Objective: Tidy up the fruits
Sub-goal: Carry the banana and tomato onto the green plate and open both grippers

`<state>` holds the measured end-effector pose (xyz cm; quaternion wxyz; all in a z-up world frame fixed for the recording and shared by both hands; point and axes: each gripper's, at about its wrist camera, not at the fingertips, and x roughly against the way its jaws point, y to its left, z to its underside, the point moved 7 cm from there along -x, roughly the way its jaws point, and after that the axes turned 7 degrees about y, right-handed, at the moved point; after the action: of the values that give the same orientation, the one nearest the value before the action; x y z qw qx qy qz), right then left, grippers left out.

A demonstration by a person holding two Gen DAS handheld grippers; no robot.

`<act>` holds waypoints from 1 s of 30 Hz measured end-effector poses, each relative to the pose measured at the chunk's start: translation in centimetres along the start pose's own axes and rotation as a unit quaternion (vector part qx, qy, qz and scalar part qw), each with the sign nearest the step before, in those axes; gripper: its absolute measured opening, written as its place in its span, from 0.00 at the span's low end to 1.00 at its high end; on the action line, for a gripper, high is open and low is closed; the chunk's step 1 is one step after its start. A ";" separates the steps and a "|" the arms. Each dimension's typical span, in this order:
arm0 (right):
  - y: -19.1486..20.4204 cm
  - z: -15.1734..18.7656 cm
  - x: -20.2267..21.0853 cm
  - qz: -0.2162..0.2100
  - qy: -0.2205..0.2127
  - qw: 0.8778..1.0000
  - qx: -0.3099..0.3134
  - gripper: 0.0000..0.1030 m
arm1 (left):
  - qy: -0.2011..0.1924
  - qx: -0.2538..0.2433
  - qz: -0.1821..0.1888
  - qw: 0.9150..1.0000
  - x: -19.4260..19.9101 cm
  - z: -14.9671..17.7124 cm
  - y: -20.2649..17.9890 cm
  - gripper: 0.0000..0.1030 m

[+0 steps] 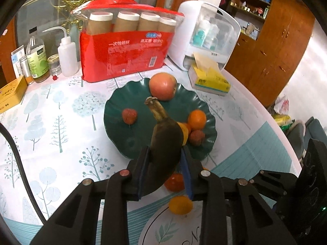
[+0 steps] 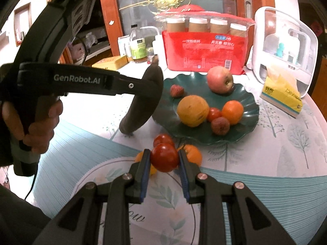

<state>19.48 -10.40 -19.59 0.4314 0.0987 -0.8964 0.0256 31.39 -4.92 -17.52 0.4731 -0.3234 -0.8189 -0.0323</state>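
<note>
Left hand-held gripper (image 1: 164,159) is clamped on a soft, blackened overripe banana (image 1: 163,140), which could squash or slip. Right hand-held gripper (image 2: 164,159) pinches a round red tomato (image 2: 164,157); it might roll off the crowded dark green scalloped plate (image 2: 248,110) just ahead.

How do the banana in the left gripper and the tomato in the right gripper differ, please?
The banana is long, curved and almost black; the tomato is small, round and glossy red. The banana juts far beyond the left gripper, stem toward the green plate; the tomato sits wholly within the right gripper. The banana hangs at the plate's edge, the tomato over loose fruit on the cloth. Both are clamped between closed pads.
</note>
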 end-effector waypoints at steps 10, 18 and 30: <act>-1.7 -1.5 2.1 0.013 -0.024 1.000 -0.010 0.26 | -0.029 0.022 -0.006 0.999 1.0 -2.0 0.0 0.25; -3.7 -3.3 3.3 0.020 -0.047 0.999 -0.018 0.26 | -0.068 0.020 -0.001 0.997 2.6 -5.6 -1.0 0.15; -6.2 -4.4 2.6 0.028 -0.041 0.998 -0.030 0.26 | 0.044 0.032 -0.032 0.998 -2.1 -2.1 -0.2 0.39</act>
<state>22.49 -16.30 -15.01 0.3965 0.0617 -0.9159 0.0066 33.57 -6.83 -18.01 0.5176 -0.2794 -0.8080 -0.0352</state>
